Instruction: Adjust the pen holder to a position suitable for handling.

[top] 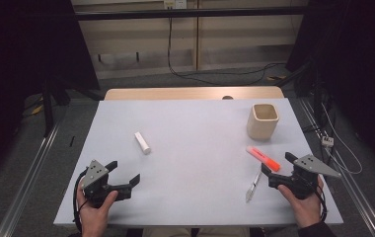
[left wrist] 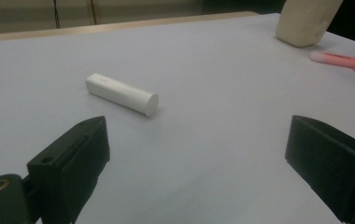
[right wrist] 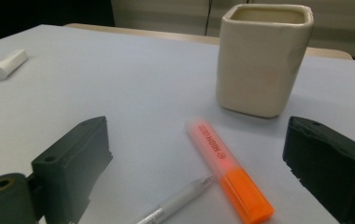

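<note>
Left claw: my left claw [top: 125, 173] hangs released at the near left of the surface [top: 195, 148], jaws spread wide and holding nothing; a hand [top: 95, 210] grips it from below.
Right claw: my right claw [top: 277, 164] sits at the near right, jaws parted and bare — in the right gripper view they stand either side of the marker's near end without touching it.
White cylinder: the white cylinder [left wrist: 121, 93] lies flat on its side just ahead of the left claw, apart from it, left of the surface's middle.
Highlighter: an orange highlighter [right wrist: 229, 174] with a pale pink cap lies flat just in front of the right claw, its orange end towards me.
Pen: a clear pen [right wrist: 178, 200] lies beside the highlighter, its tip close to the orange body; I cannot tell if they touch.
Cup: a cream square cup [right wrist: 262, 58] stands upright at the far right, beyond the highlighter and apart from it.
Cup contents: from the high view I see only its pale inner walls — the bottom is not clear to me.
</note>
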`<action>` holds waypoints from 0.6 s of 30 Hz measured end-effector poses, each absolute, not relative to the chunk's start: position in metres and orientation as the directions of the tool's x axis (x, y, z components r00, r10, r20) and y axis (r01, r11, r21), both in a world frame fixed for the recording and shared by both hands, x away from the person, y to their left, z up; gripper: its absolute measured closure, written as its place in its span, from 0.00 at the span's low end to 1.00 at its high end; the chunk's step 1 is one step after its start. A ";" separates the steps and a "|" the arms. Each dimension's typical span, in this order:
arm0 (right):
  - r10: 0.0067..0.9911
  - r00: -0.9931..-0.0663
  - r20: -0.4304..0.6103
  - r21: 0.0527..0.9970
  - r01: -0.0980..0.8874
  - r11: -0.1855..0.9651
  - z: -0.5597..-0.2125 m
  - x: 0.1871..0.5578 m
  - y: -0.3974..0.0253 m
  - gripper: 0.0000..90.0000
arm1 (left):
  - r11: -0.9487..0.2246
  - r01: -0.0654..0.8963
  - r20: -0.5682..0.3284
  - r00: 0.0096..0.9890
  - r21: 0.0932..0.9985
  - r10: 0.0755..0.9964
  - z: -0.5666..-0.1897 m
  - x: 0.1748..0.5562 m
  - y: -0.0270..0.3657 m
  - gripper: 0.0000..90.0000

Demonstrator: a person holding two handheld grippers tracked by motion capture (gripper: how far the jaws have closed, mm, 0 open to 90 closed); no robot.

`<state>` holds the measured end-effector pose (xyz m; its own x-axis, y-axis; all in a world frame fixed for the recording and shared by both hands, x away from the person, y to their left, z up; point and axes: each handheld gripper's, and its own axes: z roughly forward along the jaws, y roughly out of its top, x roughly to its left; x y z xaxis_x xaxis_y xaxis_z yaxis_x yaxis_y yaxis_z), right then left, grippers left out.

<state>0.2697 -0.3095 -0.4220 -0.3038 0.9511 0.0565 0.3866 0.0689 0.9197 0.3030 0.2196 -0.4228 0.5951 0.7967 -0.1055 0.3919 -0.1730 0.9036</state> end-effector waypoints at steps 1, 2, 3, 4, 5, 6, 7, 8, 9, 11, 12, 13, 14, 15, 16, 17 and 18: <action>0.953 -0.297 0.061 0.911 0.407 0.068 -0.422 0.272 -0.310 0.07 | -0.172 0.395 -0.109 0.595 0.902 0.796 -0.423 0.304 0.219 0.07; 0.952 -0.299 0.064 0.906 0.418 0.070 -0.423 0.273 -0.310 0.07 | -0.172 0.395 -0.109 0.595 0.902 0.796 -0.423 0.304 0.219 0.07; 0.952 -0.297 0.073 0.897 0.436 0.067 -0.423 0.275 -0.310 0.07 | -0.167 0.393 -0.113 0.596 0.904 0.795 -0.423 0.304 0.219 0.07; 0.952 -0.298 0.075 0.894 0.443 0.069 -0.423 0.277 -0.311 0.07 | -0.166 0.394 -0.113 0.595 0.904 0.795 -0.423 0.304 0.219 0.07; 0.952 -0.298 0.072 0.890 0.449 0.073 -0.422 0.278 -0.311 0.07 | -0.168 0.399 -0.115 0.595 0.901 0.795 -0.423 0.304 0.220 0.07; 0.952 -0.298 0.068 0.890 0.449 0.077 -0.422 0.279 -0.310 0.06 | -0.170 0.401 -0.115 0.594 0.900 0.796 -0.424 0.304 0.220 0.07; 0.952 -0.298 0.066 0.891 0.448 0.079 -0.421 0.280 -0.310 0.06 | -0.170 0.401 -0.115 0.594 0.900 0.796 -0.424 0.304 0.220 0.07; 0.952 -0.298 0.066 0.891 0.448 0.079 -0.421 0.280 -0.310 0.06 | -0.170 0.402 -0.114 0.593 0.900 0.797 -0.424 0.304 0.219 0.07; 0.950 -0.305 0.064 0.893 0.443 0.082 -0.418 0.283 -0.310 0.06 | -0.168 0.405 -0.118 0.592 0.899 0.797 -0.424 0.304 0.219 0.07; 0.946 -0.321 0.049 0.894 0.436 0.102 -0.416 0.285 -0.309 0.04 | -0.172 0.403 -0.112 0.592 0.899 0.798 -0.424 0.304 0.219 0.07; 0.944 -0.326 0.041 0.894 0.434 0.111 -0.415 0.286 -0.309 0.04 | -0.176 0.404 -0.110 0.592 0.898 0.798 -0.424 0.304 0.219 0.07; 0.943 -0.331 0.041 0.894 0.434 0.113 -0.414 0.288 -0.310 0.05 | -0.174 0.406 -0.114 0.593 0.897 0.797 -0.424 0.304 0.219 0.07; 0.943 -0.331 0.041 0.893 0.435 0.113 -0.412 0.290 -0.311 0.06 | -0.176 0.407 -0.114 0.595 0.897 0.795 -0.425 0.304 0.220 0.07; 0.945 -0.325 0.041 0.891 0.440 0.113 -0.411 0.291 -0.312 0.08 | -0.176 0.407 -0.115 0.597 0.896 0.794 -0.425 0.304 0.220 0.07; 0.945 -0.325 0.041 0.891 0.440 0.113 -0.411 0.291 -0.312 0.08 | -0.176 0.407 -0.115 0.597 0.896 0.794 -0.425 0.304 0.220 0.07; 0.945 -0.323 0.048 0.885 0.452 0.110 -0.408 0.296 -0.315 0.10 | -0.183 0.408 -0.111 0.598 0.894 0.794 -0.425 0.303 0.221 0.07; 0.945 -0.323 0.050 0.886 0.452 0.107 -0.406 0.299 -0.316 0.09 | -0.181 0.407 -0.112 0.599 0.895 0.793 -0.425 0.303 0.221 0.07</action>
<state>0.2986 -0.3160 -0.4062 -0.3231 0.9450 0.0503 0.4515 0.1072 0.8858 0.3026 0.2213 -0.4245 0.5994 0.7925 -0.1124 0.4075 -0.1813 0.8950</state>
